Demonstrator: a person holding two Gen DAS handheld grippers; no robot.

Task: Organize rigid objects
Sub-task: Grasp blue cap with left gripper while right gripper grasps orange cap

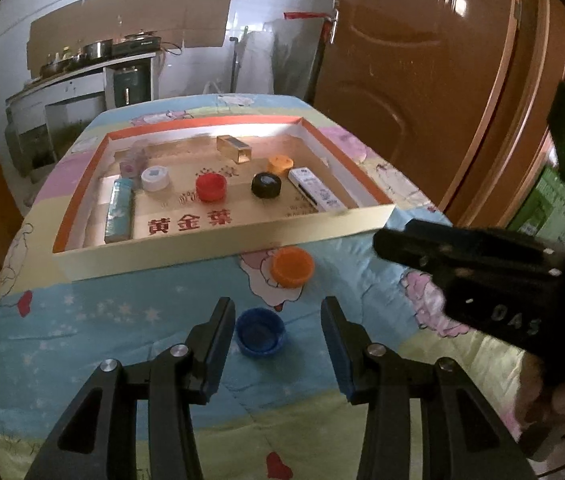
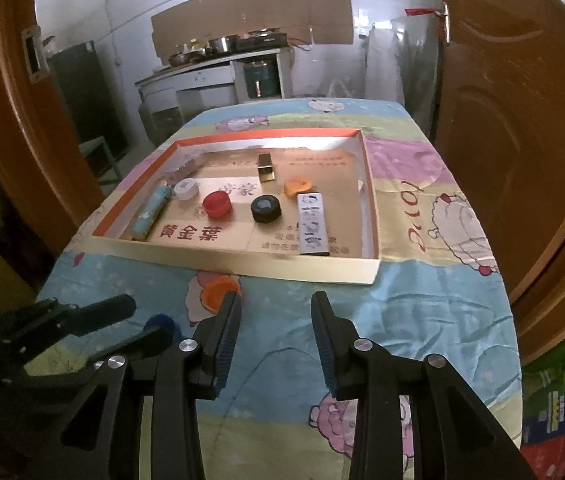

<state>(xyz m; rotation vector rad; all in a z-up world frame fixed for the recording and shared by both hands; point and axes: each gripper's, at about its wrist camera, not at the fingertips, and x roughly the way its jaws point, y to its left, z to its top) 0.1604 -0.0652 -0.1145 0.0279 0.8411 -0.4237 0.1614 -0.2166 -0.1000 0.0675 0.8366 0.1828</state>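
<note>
**Blue cap between the left jaws, not gripped**

Table under a cartoon-print cloth. On it, a shallow cardboard tray holding red, black, white and orange caps plus small boxes. Left gripper — jaws spread, blue cap on the cloth between them, pads clear of it. Right gripper — jaws apart, empty. Loose orange cap just outside the tray's near wall.

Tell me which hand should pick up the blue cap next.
Left. The left gripper already has its open fingers on either side of the blue cap. The right gripper is open over bare cloth, farther from that cap.
</note>
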